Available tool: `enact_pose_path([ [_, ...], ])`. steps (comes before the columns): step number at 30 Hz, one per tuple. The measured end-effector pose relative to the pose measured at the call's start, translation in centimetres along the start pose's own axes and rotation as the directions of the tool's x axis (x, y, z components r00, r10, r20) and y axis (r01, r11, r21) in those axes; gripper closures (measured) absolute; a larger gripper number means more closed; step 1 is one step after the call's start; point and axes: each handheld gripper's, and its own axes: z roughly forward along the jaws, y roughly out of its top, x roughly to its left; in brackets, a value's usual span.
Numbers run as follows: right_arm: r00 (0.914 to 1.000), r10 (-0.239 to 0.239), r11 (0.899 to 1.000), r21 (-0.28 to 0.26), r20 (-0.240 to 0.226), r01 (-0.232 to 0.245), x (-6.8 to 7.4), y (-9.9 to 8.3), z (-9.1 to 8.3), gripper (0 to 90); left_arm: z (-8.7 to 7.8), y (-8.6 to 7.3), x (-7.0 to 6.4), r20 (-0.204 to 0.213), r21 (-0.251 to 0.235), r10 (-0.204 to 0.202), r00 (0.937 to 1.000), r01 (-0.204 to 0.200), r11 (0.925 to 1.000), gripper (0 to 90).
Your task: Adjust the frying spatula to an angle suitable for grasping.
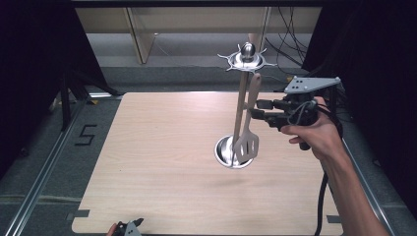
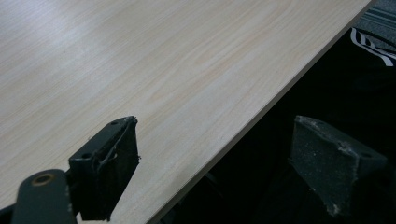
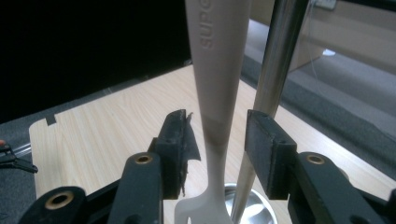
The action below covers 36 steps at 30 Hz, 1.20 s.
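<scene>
A metal utensil stand (image 1: 240, 105) rises from a round base (image 1: 224, 151) on the wooden table (image 1: 157, 147), with a ring of hooks (image 1: 247, 59) at its top. A pale slotted spatula (image 1: 247, 142) hangs from a hook beside the pole. My right gripper (image 1: 256, 109) reaches in from the right, level with the handle. In the right gripper view the spatula handle (image 3: 217, 70) runs between the open jaws (image 3: 218, 119), with a gap on each side, and the pole (image 3: 275, 60) stands just behind. My left gripper (image 1: 129, 227) sits open at the table's near edge (image 2: 217, 123).
Black curtains close off both sides. Past the table's far edge are a grey floor, wooden panels and loose cables (image 1: 290, 44). Metal rails (image 1: 44, 172) run along the table's left. The table's near edge (image 2: 243, 135) crosses the left gripper view diagonally.
</scene>
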Motion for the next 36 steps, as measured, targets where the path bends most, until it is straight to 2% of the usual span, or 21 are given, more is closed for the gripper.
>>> enact_pose_path([
  [1, 0.9998, -0.016, 1.000, -0.002, 0.012, 0.016, 0.0, -0.1, -0.2, 59.8, 0.0, 0.0, 0.0, 0.001, -0.001, -0.001, 1.0000, 0.001, 1.0000, 14.8],
  [2, 1.0000, -0.005, 1.000, -0.008, 0.006, 0.005, 0.2, -0.3, -0.5, 59.4, 0.1, -0.1, -0.3, 0.002, -0.014, -0.040, 0.9992, 0.040, 0.9991, 14.8],
  [3, 0.9997, -0.020, 1.000, -0.012, 0.011, 0.020, 0.2, -0.5, -0.6, 58.5, 0.1, 0.0, -0.2, -0.004, -0.006, -0.031, 0.9995, 0.031, 0.9995, 14.8],
  [5, 0.9997, -0.007, 1.000, -0.005, 0.022, 0.008, 0.5, -0.9, -0.8, 57.1, 0.1, 0.0, -0.2, -0.007, 0.000, -0.024, 0.9997, 0.024, 0.9997, 14.8],
  [6, 0.9998, -0.006, 1.000, -0.008, 0.021, 0.006, 0.6, -1.0, -0.8, 56.0, 0.1, -0.1, -0.3, -0.004, -0.006, -0.040, 0.9992, 0.040, 0.9992, 14.8],
  [7, 0.9997, -0.005, 1.000, -0.007, 0.023, 0.005, 0.7, -1.2, -0.9, 55.6, 0.0, 0.0, 0.0, -0.003, 0.005, -0.002, 1.0000, 0.002, 1.0000, 14.8],
  [8, 0.9994, -0.012, 1.000, -0.013, 0.034, 0.012, 0.8, -1.4, -1.0, 55.4, 0.0, 0.0, 0.0, -0.004, 0.005, 0.000, 1.0000, 0.000, 1.0000, 14.8],
  [10, 0.9990, -0.026, 1.000, -0.005, 0.037, 0.026, 1.0, -1.6, -1.2, 55.3, 0.0, 0.0, 0.0, -0.004, 0.005, -0.001, 1.0000, 0.001, 1.0000, 14.8],
  [11, 0.9993, -0.028, 1.000, -0.003, 0.027, 0.028, 1.0, -1.7, -1.2, 55.2, 0.1, 0.0, -0.2, -0.009, 0.000, -0.022, 0.9997, 0.022, 0.9998, 14.8],
  [12, 0.9986, -0.026, 0.999, -0.025, 0.047, 0.027, 1.1, -1.9, -1.2, 55.1, 0.1, 0.0, -0.2, -0.009, -0.002, -0.024, 0.9997, 0.024, 0.9997, 14.8],
  [13, 0.9993, -0.007, 1.000, -0.012, 0.038, 0.008, 1.1, -2.3, -1.3, 54.2, 0.1, 0.0, -0.2, -0.008, -0.003, -0.021, 0.9997, 0.021, 0.9998, 14.8],
  [16, 0.9982, -0.021, 1.000, -0.015, 0.055, 0.022, 1.0, -2.6, -1.4, 53.6, 0.1, -0.1, -0.2, -0.007, -0.004, -0.033, 0.9994, 0.033, 0.9994, 14.9],
  [17, 0.9993, -0.004, 1.000, -0.007, 0.038, 0.004, 1.2, -2.8, -1.4, 53.5, 0.0, 0.0, -0.1, -0.004, -0.004, -0.007, 1.0000, 0.007, 1.0000, 14.8],
  [18, 0.9983, -0.016, 1.000, -0.007, 0.056, 0.016, 1.2, -3.1, -1.4, 53.1, 0.1, -0.1, -0.3, -0.004, -0.015, -0.036, 0.9993, 0.036, 0.9992, 14.8],
  [22, 0.9972, -0.020, 1.000, -0.015, 0.072, 0.022, 1.7, -4.0, -1.6, 49.8, 0.1, -0.1, -0.2, -0.003, -0.010, -0.032, 0.9995, 0.032, 0.9994, 14.8],
  [23, 0.9960, -0.034, 0.999, -0.028, 0.082, 0.036, 1.8, -4.4, -1.6, 48.8, 0.0, 0.0, -0.2, -0.004, 0.011, -0.031, 0.9995, 0.031, 0.9995, 14.8],
  [24, 0.9964, -0.023, 0.999, -0.025, 0.082, 0.025, 2.1, -4.8, -1.6, 48.5, -0.1, 0.0, -0.1, 0.001, 0.022, -0.016, 0.9999, 0.016, 0.9996, 14.9],
  [26, 0.9957, -0.019, 1.000, -0.018, 0.091, 0.020, 2.1, -5.3, -1.6, 48.2, 0.0, 0.0, -0.1, -0.004, 0.000, -0.004, 1.0000, 0.004, 1.0000, 14.9],
  [31, 0.9940, -0.017, 1.000, -0.018, 0.108, 0.019, 1.9, -6.5, -1.5, 46.9, 0.0, 0.0, 0.0, -0.003, -0.007, -0.011, 0.9999, 0.011, 0.9999, 14.9],
  [33, 0.9947, 0.007, 1.000, -0.009, 0.103, -0.006, 2.0, -6.9, -1.5, 46.4, 0.0, 0.0, 0.0, -0.004, -0.007, -0.009, 1.0000, 0.009, 0.9999, 14.8],
  [36, 0.9943, 0.015, 1.000, -0.016, 0.106, -0.014, 2.0, -7.5, -1.3, 46.0, 0.0, 0.0, 0.0, -0.004, -0.005, -0.007, 1.0000, 0.007, 1.0000, 14.8],
])
